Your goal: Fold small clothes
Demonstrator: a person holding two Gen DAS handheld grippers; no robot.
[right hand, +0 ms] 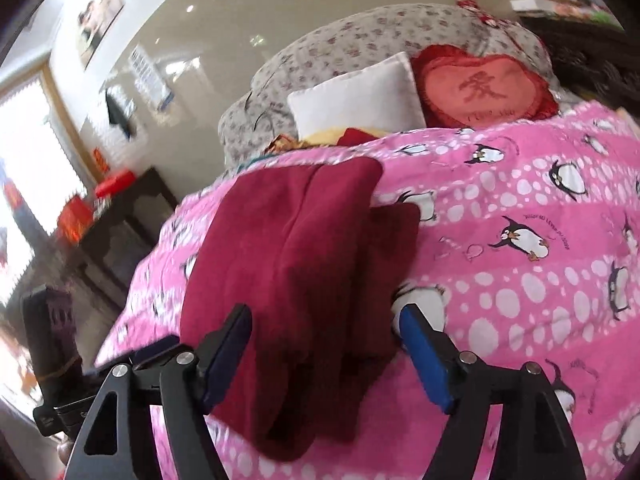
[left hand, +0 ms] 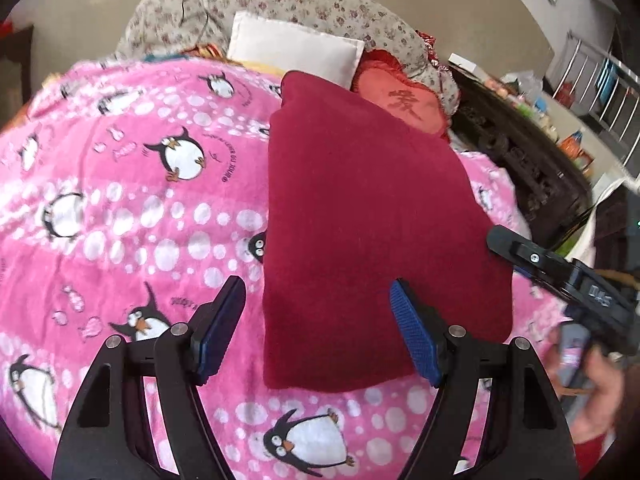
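Note:
A dark red garment [left hand: 372,232] lies folded flat on the pink penguin blanket [left hand: 140,200]. My left gripper [left hand: 318,300] is open and empty, just above the garment's near left edge. The right gripper's finger [left hand: 516,246] shows at the garment's right edge in the left wrist view. In the right wrist view the garment [right hand: 304,256] lies in layered folds on the blanket [right hand: 520,264]. My right gripper [right hand: 326,326] is open and empty, its jaws straddling the garment's near end.
A white pillow [left hand: 296,52], a red heart cushion [left hand: 400,100] and a floral bolster [left hand: 320,4] lie at the bed's head. A dark carved cabinet [left hand: 532,168] stands along the bed's right side. A dark side table [right hand: 120,224] stands beyond the bed.

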